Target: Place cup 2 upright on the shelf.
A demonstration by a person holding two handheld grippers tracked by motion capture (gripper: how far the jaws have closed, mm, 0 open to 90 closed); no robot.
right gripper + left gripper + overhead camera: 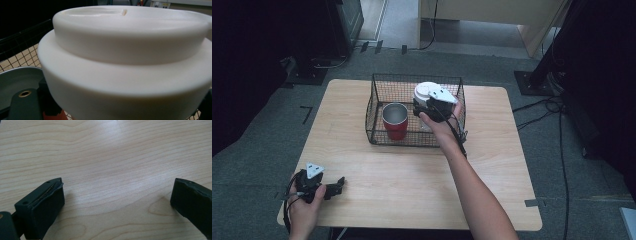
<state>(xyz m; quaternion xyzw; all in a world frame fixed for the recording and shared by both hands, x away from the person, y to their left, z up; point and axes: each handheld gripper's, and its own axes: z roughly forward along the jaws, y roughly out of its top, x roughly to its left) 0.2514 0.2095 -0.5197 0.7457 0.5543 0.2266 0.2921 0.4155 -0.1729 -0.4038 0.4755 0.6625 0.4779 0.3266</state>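
A white round lidded container (426,91) hangs over the right half of a black wire basket (412,78), with my right gripper (424,103) shut on it from the near side. In the right gripper view the container (125,62) is very close, with one black finger (22,105) at its lower left. A red cup (395,121) with a grey metal inside stands upright in the basket's left half, and its rim (15,80) lies just left of the container. My left gripper (336,185) rests open on the table's front left corner, with bare wood between its fingers (42,205).
The basket stands at the back middle of a light wooden table (412,180). Cables (552,107) and dark stands lie on the grey floor around the table. The basket's wire wall (17,41) rises behind the cup.
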